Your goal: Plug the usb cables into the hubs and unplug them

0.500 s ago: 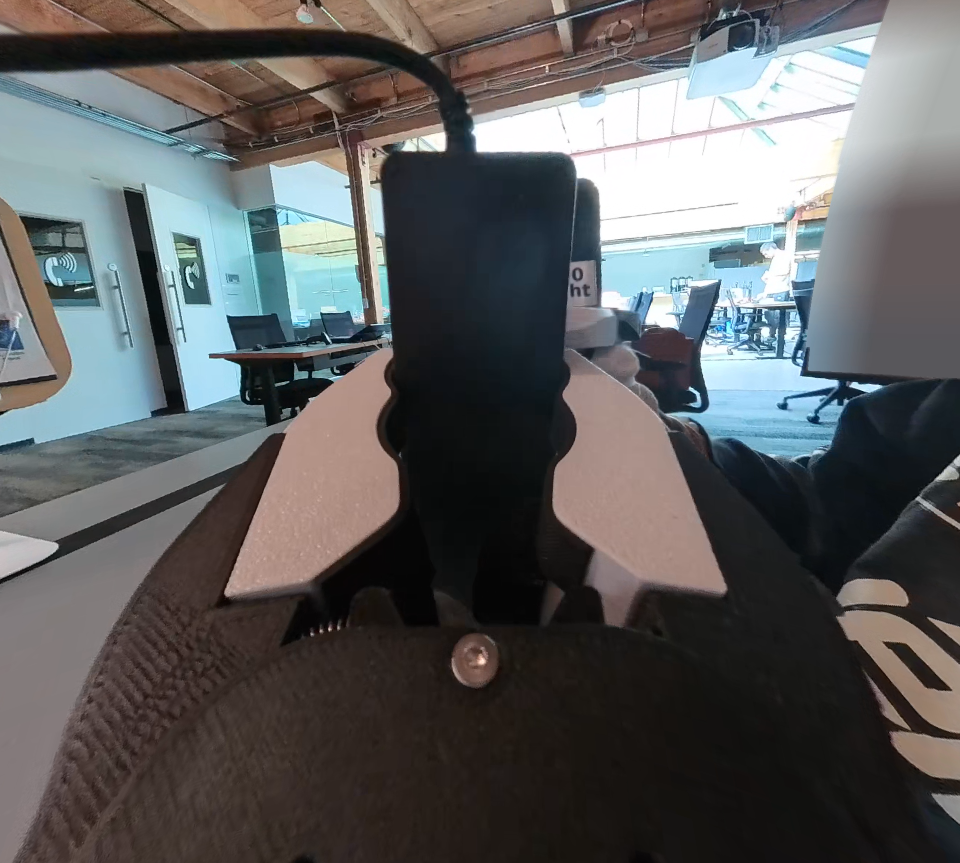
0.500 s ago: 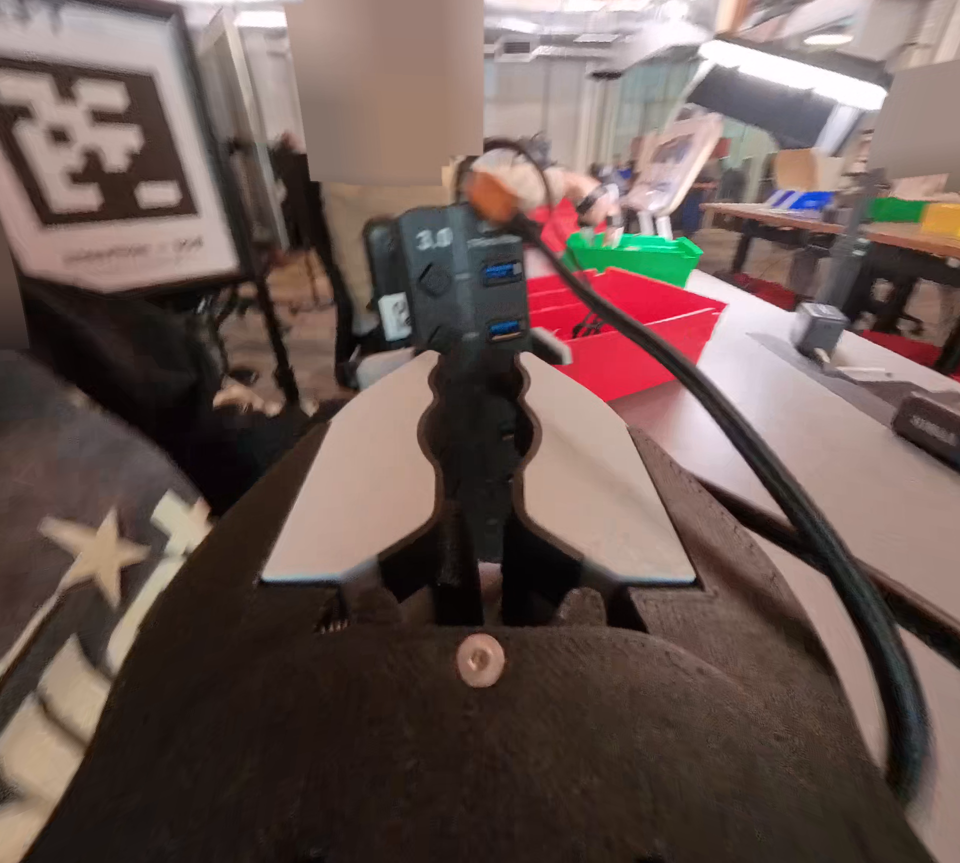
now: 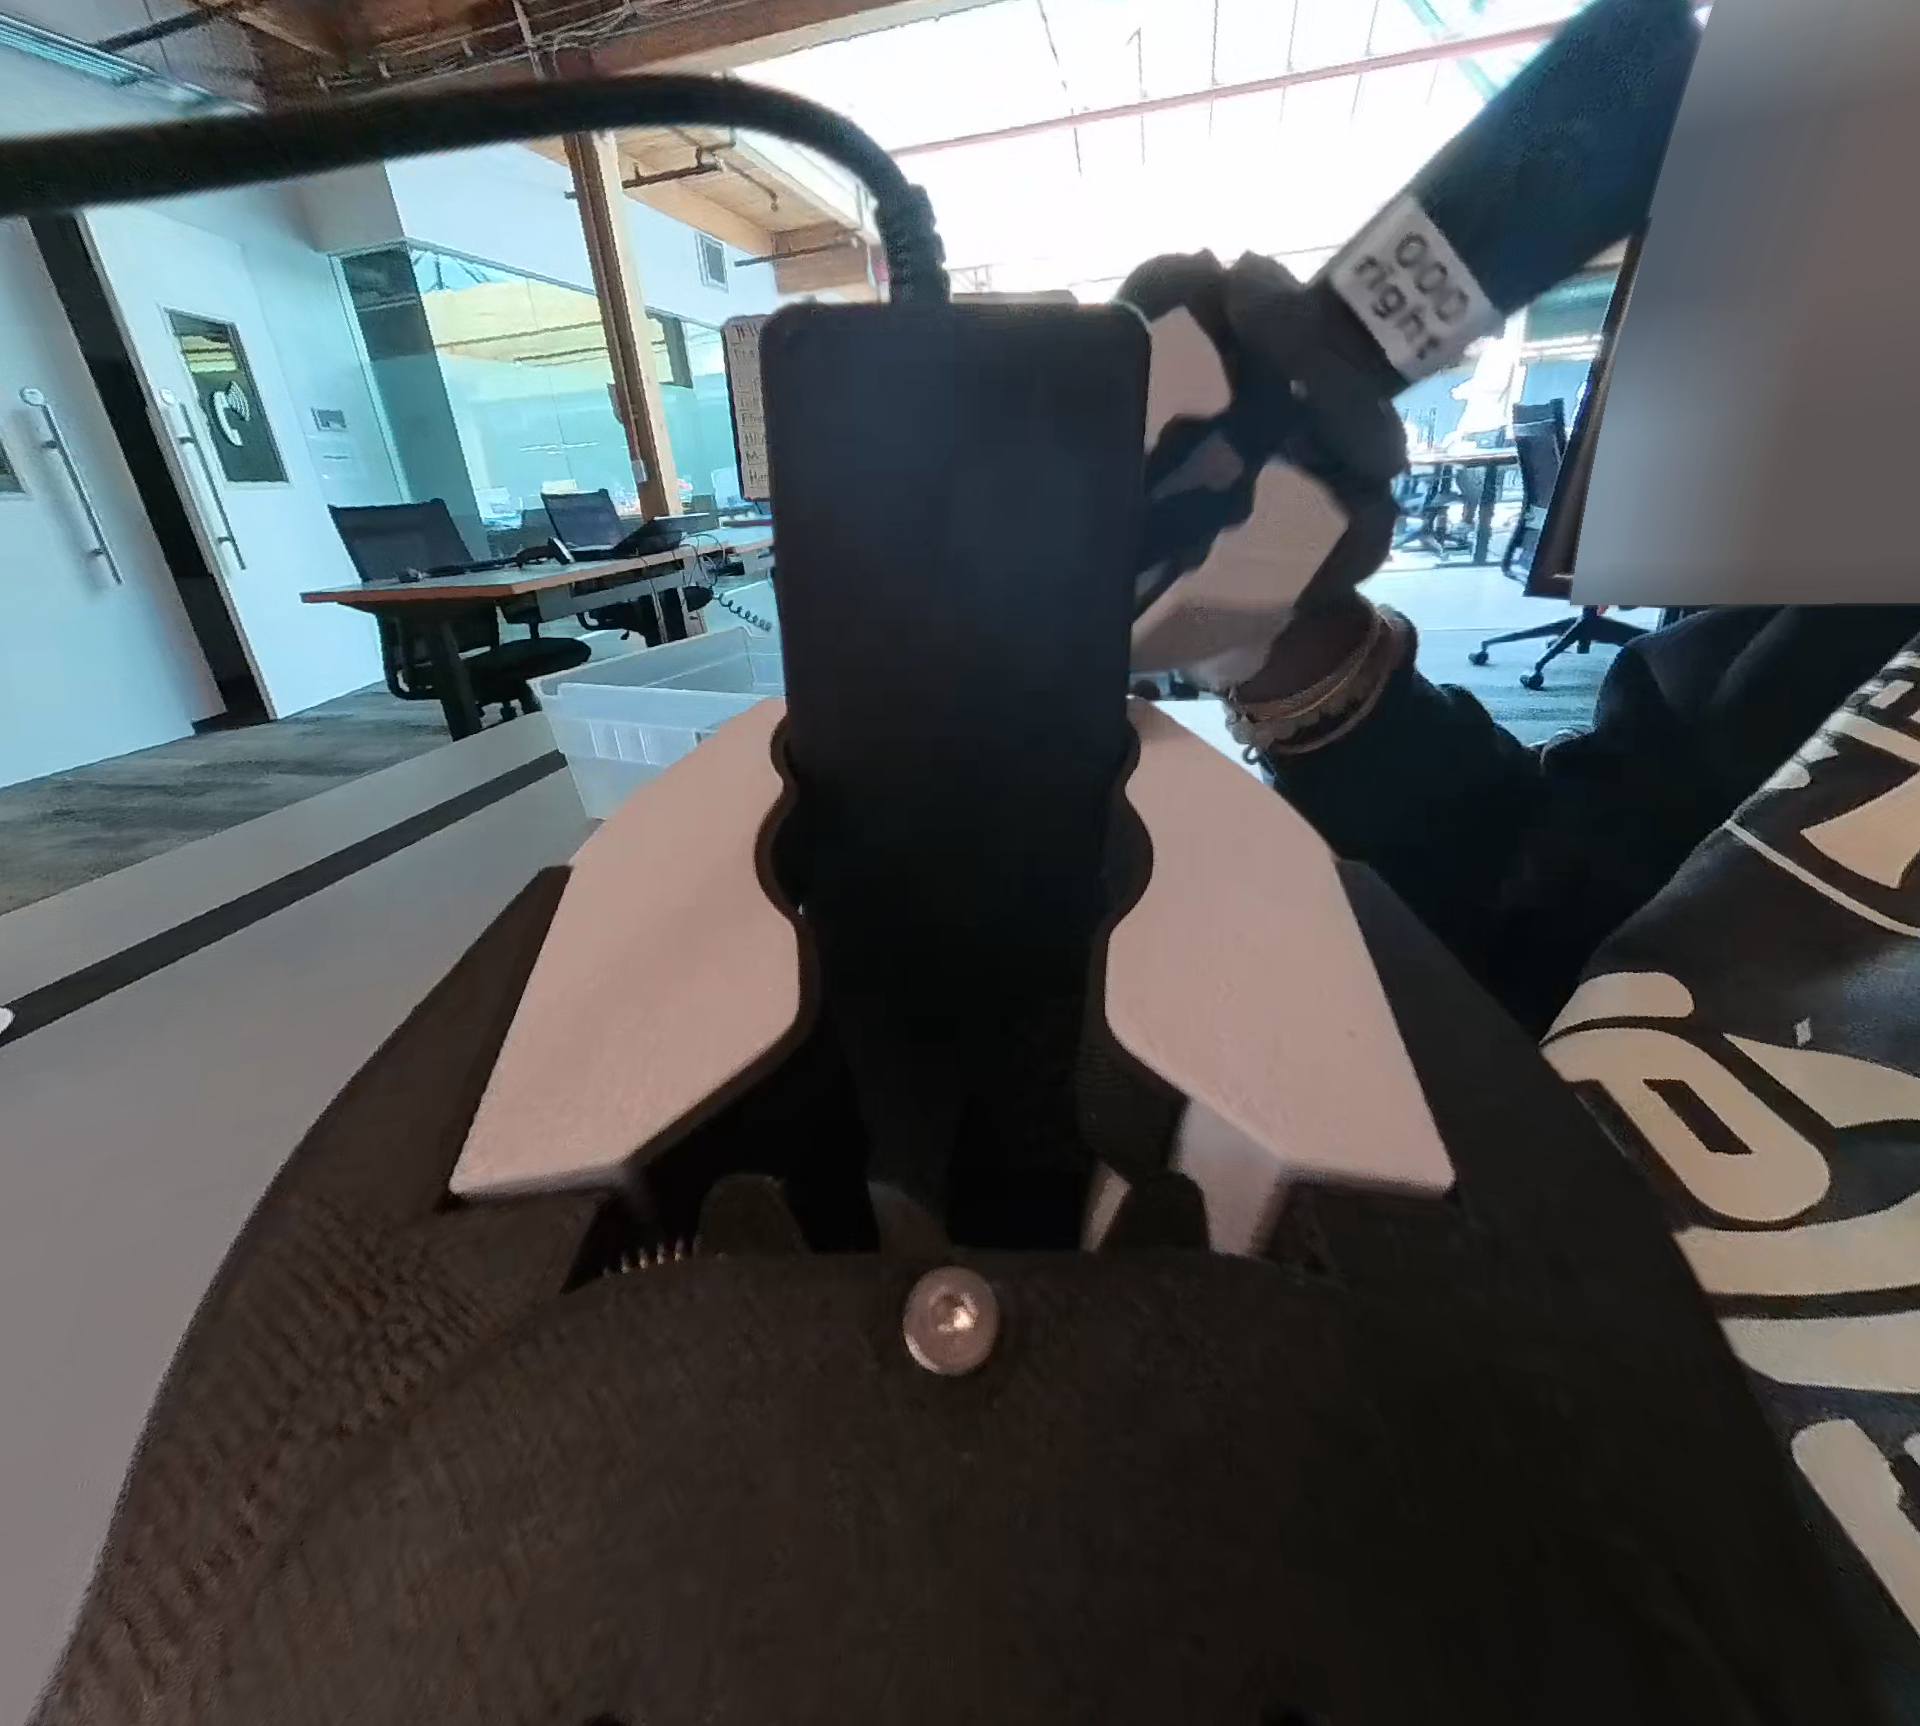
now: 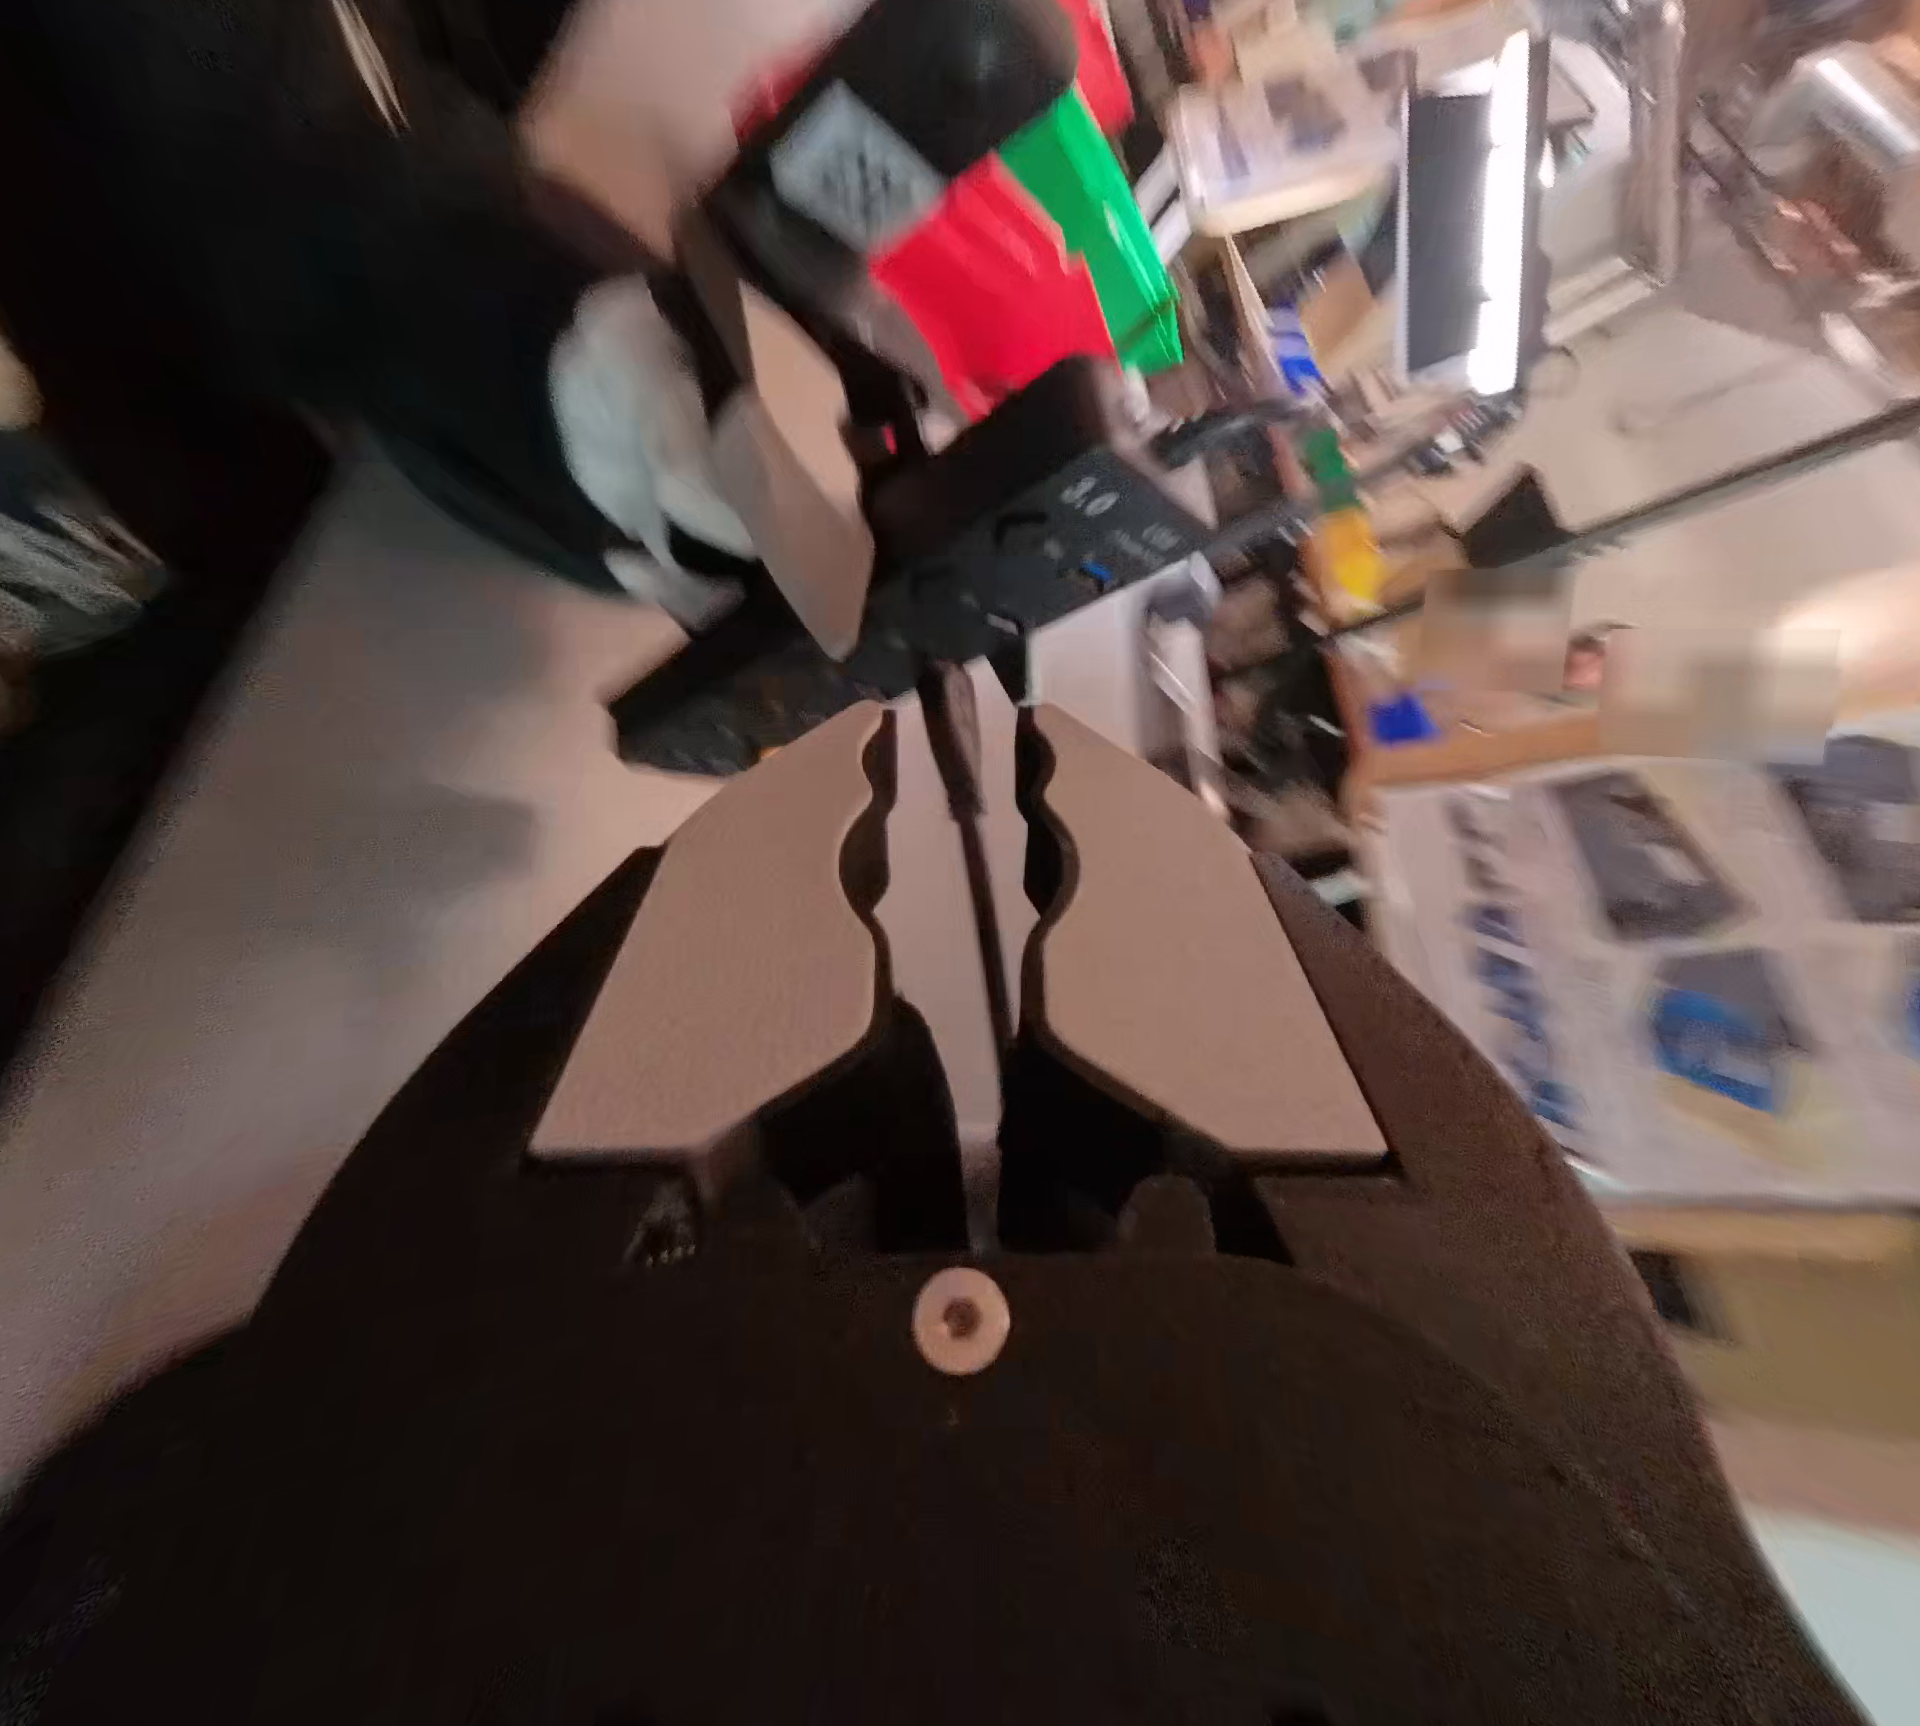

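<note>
My left gripper [image 3: 956,731] is shut on a black USB hub [image 3: 956,596], held upright with its plain back towards the camera. The hub's thick black cable [image 3: 520,128] arcs off to the left. In the blurred, rolled right wrist view the hub [image 4: 1049,554] shows its blue ports, with the left gripper's finger [image 4: 800,492] on it. A thin black USB plug and cable [image 4: 961,772] runs from the hub's edge back between my right gripper's [image 4: 956,720] jaws. They stand slightly apart, with table showing on both sides of the plug. The right gripper [image 3: 1195,471] also shows beside the hub.
Red [image 4: 977,294] and green [image 4: 1091,222] bins stand behind the hub. A clear plastic bin [image 3: 655,710] sits on the grey table [image 3: 208,1001]. A person's dark sleeve [image 3: 1455,793] is at the right. Printed boxes [image 4: 1662,949] lie to the right. Only a small space, under 4 cm, lies between the two pairs of fingers.
The right gripper has rolled and swung out to the hub's right side. Its jaws, tight around the hub's lower end before, now stand apart around the thin plug. The left gripper still holds the hub.
</note>
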`<state>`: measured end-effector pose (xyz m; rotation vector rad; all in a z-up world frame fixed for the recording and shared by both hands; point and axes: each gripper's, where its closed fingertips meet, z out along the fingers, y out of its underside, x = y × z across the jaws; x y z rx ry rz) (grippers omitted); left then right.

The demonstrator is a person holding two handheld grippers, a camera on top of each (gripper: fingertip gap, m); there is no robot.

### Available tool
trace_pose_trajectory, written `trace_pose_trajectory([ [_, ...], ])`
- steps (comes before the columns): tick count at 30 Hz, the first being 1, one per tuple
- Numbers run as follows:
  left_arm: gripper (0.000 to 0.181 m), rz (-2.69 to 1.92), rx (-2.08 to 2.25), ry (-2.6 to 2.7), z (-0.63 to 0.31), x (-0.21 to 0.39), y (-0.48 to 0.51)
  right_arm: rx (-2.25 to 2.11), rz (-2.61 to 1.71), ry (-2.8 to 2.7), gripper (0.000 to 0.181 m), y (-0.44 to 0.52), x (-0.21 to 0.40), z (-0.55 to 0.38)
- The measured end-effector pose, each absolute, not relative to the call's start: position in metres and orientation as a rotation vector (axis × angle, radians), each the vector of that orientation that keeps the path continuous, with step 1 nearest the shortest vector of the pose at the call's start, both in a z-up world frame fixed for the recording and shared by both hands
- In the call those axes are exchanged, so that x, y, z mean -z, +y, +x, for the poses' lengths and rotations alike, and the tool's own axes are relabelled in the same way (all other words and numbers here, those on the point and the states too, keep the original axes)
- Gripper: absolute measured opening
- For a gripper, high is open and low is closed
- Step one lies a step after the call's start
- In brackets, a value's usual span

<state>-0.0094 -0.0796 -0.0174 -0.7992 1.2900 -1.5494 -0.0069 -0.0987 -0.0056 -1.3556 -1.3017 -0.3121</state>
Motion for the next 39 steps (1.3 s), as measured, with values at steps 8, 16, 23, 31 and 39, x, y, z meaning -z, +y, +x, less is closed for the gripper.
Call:
trace_pose_trajectory([
  [8, 0.054, -0.801, 1.58, 1.248, -0.011, 0.015, -0.08, 0.902, -1.094, -1.349, 0.011, -0.051, 0.028, -0.017],
  [16, 0.055, -0.823, 1.59, 0.967, -0.045, -0.006, -0.035, 1.075, -1.178, -1.234, 0.009, -0.049, 0.004, 0.044],
  [23, 0.054, -0.846, 1.524, 1.047, -0.038, 0.006, -0.039, 0.43, -1.125, -0.756, 0.008, -0.108, -0.091, 0.077],
  [31, 0.054, -0.903, 1.478, 1.057, -0.033, 0.015, -0.032, 0.243, -0.987, -0.339, 0.009, -0.187, -0.151, 0.181],
  [39, 0.054, -0.891, 1.48, 1.061, -0.033, 0.014, -0.032, 0.126, -0.928, -0.245, 0.009, -0.185, -0.162, 0.235],
])
